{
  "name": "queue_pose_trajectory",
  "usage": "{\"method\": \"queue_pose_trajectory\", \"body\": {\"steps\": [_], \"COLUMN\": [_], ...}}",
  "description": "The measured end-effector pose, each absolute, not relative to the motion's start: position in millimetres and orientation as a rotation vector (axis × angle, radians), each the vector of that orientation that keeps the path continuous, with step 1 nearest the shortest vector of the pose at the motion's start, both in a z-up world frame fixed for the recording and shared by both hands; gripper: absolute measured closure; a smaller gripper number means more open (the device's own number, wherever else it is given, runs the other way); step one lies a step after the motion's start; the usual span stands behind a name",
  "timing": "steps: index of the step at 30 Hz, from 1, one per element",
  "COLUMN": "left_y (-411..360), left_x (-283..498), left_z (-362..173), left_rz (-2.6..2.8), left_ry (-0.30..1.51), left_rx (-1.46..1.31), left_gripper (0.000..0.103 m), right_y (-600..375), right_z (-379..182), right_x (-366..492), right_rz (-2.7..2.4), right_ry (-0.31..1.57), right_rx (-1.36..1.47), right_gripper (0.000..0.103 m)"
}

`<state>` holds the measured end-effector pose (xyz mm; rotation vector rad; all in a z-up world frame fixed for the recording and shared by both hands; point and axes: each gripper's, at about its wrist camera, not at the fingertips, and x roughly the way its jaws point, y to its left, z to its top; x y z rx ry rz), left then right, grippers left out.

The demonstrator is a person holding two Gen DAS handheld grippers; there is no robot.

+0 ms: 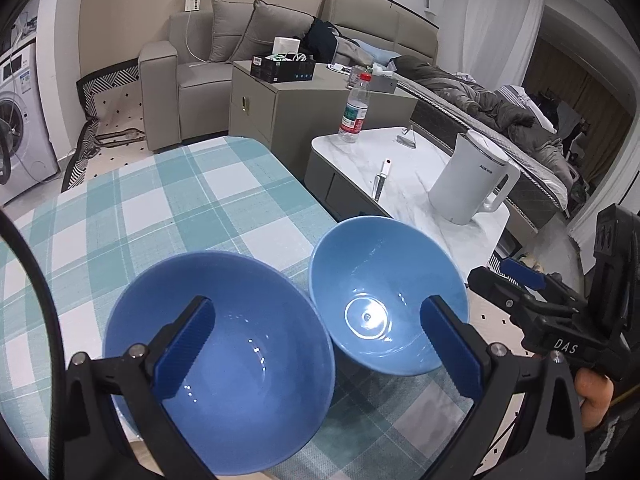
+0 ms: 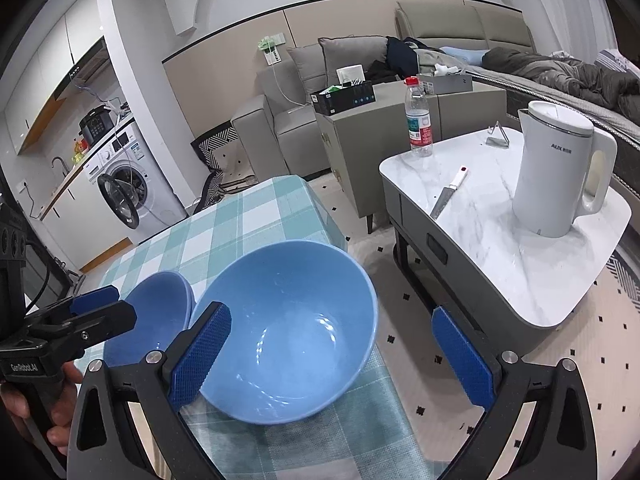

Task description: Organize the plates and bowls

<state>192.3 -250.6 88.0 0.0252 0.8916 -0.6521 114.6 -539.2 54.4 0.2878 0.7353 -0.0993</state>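
Note:
Two blue bowls stand side by side on a teal checked tablecloth [image 1: 160, 208]. The darker bowl [image 1: 224, 360] lies under my left gripper [image 1: 320, 348], which is open above both bowls with nothing between its fingers. The lighter bowl [image 1: 384, 292] sits at the table's right edge. In the right wrist view the lighter bowl [image 2: 288, 328] fills the space between the open right gripper [image 2: 340, 356], whose left finger [image 2: 200, 356] hangs over the bowl's near-left rim. The darker bowl [image 2: 156, 316] shows behind it. The left gripper [image 2: 100, 312] enters from the left, and the right gripper [image 1: 520, 280] from the right.
A marble-topped side table [image 2: 500, 248] to the right carries a white kettle [image 2: 560, 172], a knife [image 2: 448, 194] and a water bottle [image 2: 418, 118]. A grey cabinet [image 1: 288, 108], sofa [image 1: 188, 64] and bed stand behind. A washing machine [image 2: 128, 184] is far left. A hand [image 1: 596, 400] holds the right gripper.

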Motion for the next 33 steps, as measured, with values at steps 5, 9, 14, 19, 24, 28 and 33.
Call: {"method": "queue_pose_trajectory", "body": {"steps": [5, 9, 14, 19, 24, 28, 33], "left_y": [-261, -267, -274, -282, -297, -305, -312], "left_x": [198, 207, 217, 222, 226, 233, 241], "left_z": [86, 84, 79, 76, 71, 64, 57], "left_rz": [-0.668, -0.672, -0.668, -0.679, -0.691, -0.698, -0.682], "left_ry": [0.894, 0.909, 0.926, 0.921, 0.924, 0.955, 0.994], "left_rx": [0.031, 0.011, 0.008, 0.045, 0.112, 0.113, 0.109], "left_gripper": [0.0, 0.001, 0.002, 0.008, 0.021, 0.036, 0.043], "right_y": [-546, -551, -553, -553, -553, -555, -555], "right_z": [48, 43, 36, 33, 31, 24, 17], "right_x": [117, 119, 122, 123, 125, 128, 132], "right_rz": [-0.113, -0.121, -0.109, -0.061, -0.041, -0.037, -0.042], "right_ry": [0.749, 0.759, 0.773, 0.763, 0.756, 0.765, 0.794], "right_rx": [0.309, 0.324, 0.34, 0.374, 0.384, 0.388, 0.379], "right_gripper": [0.001, 0.001, 0.001, 0.001, 0.001, 0.001, 0.015]}}
